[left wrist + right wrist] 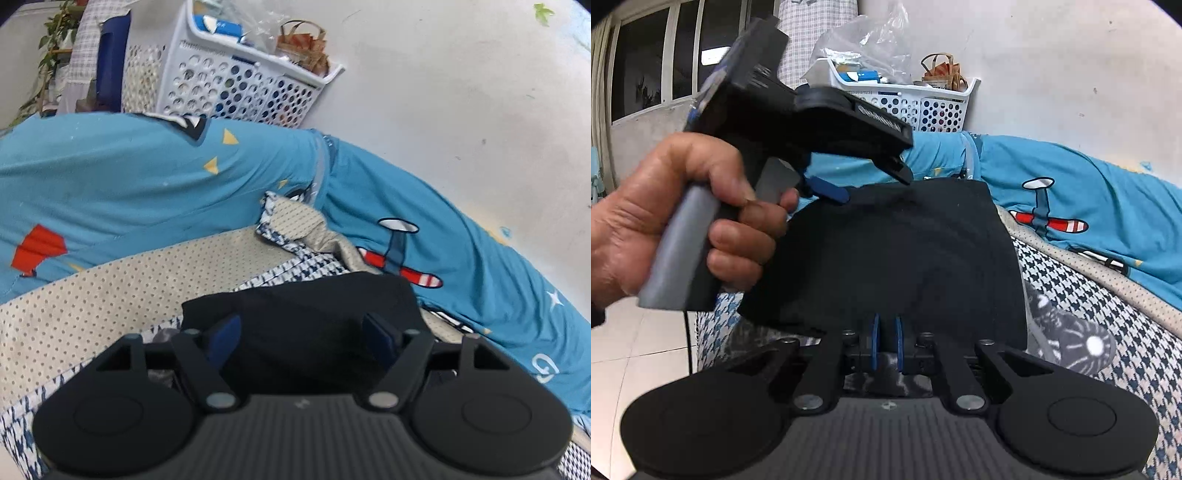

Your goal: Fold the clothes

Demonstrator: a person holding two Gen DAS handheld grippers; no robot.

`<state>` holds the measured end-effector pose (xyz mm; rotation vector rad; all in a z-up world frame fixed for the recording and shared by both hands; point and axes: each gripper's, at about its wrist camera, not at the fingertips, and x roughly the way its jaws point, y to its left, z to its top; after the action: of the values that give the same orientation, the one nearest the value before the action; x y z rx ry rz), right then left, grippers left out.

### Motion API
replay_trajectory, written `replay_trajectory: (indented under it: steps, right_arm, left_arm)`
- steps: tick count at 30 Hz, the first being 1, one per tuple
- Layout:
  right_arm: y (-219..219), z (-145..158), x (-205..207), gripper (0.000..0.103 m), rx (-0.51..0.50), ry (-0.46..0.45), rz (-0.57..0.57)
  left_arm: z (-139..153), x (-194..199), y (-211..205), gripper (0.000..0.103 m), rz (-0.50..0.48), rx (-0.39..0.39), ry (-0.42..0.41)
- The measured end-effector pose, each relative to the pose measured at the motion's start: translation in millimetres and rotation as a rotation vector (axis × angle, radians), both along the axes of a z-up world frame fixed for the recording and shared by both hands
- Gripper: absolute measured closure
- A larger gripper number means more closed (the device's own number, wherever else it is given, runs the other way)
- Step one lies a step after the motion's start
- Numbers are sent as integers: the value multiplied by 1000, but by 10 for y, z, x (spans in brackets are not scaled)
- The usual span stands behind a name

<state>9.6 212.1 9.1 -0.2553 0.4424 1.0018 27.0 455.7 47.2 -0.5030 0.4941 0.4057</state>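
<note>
Centre of both frames: black garment (894, 251) lies as a compact, squarish slab on the bed (1108, 295), so it already looks folded; whether more folds are due, can't tell.
Right claw (887, 345): pads nearly together, pinching the garment's near hem at lower centre, prob. to pin or square that edge.
Left claw (301, 341): fingers spread wide, nothing held, poised over the garment's left side; seen upper left in right view, gripped by a hand (683, 221).
Contact w/ cloth: unclear, view is blurred.
Behind: blue quilt (147, 177) bunched at the wall, white basket (240, 85) upper centre.
</note>
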Motion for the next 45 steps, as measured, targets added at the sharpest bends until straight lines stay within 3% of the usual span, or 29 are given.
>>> replay_trajectory:
  steps: [6,17,24,36,45]
  right_arm:
    - [-27,-79,-29,96,-11,13,-3]
    - [-219,216,60,96,55,23,-54]
    - [-226,199,66,95,60,45,-88]
    - [-307,85,74,94,54,79,-93]
    - [-476,114,69,90,57,104,-130]
  left_arm:
    - [12,33,-19,24,23,-18,-4]
    - [156,-35,-83,24,23,7,-20]
    - [170,42,-196,24,-2,54,0]
    - [-55,406,-426,24,-18,146,132]
    - [25,355,-594,19,-17,199,165]
